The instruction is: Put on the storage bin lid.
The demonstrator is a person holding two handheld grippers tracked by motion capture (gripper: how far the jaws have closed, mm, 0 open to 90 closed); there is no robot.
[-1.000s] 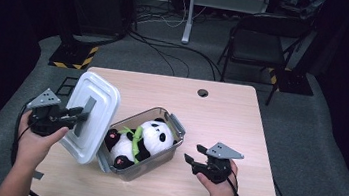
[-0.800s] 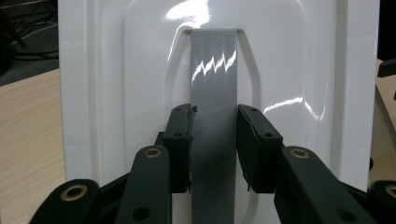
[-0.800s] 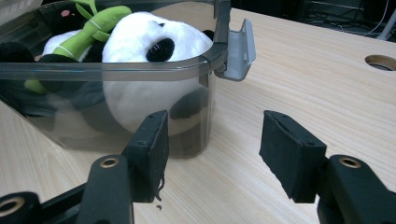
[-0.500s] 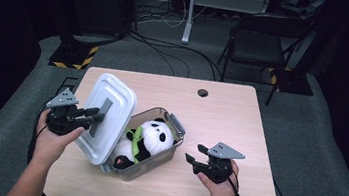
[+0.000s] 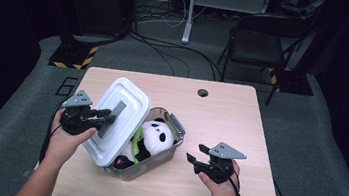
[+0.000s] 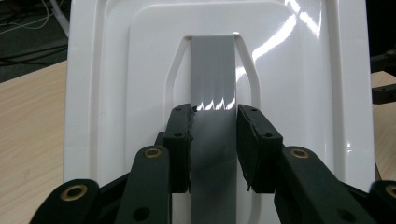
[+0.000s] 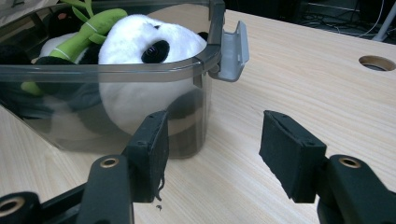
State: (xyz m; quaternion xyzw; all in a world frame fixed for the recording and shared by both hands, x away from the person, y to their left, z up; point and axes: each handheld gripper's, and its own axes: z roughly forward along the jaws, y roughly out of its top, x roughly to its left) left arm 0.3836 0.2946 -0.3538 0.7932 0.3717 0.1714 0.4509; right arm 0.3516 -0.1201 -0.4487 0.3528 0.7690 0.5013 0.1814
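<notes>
The lid (image 6: 116, 93) is white plastic, smooth and glossy — light streaks glint across it — and its grey handle strip (image 6: 213, 70) has a duller sheen. The container (image 7: 116, 74) is clear, smoky plastic with a matt grey plastic latch (image 7: 232, 51). The panda (image 7: 140, 51) inside is soft, fuzzy plush with a green cloth bamboo stalk (image 7: 88, 32). The bench (image 7: 303, 70) shows pale wood grain, matt and smooth. The right claw (image 7: 212, 154) has matt black, slightly rough pads (image 7: 289, 154).

surface: wooden table (image 5: 240, 121); on it: clear box (image 5: 154, 163); cable hole (image 5: 203, 93) at far edge
</notes>
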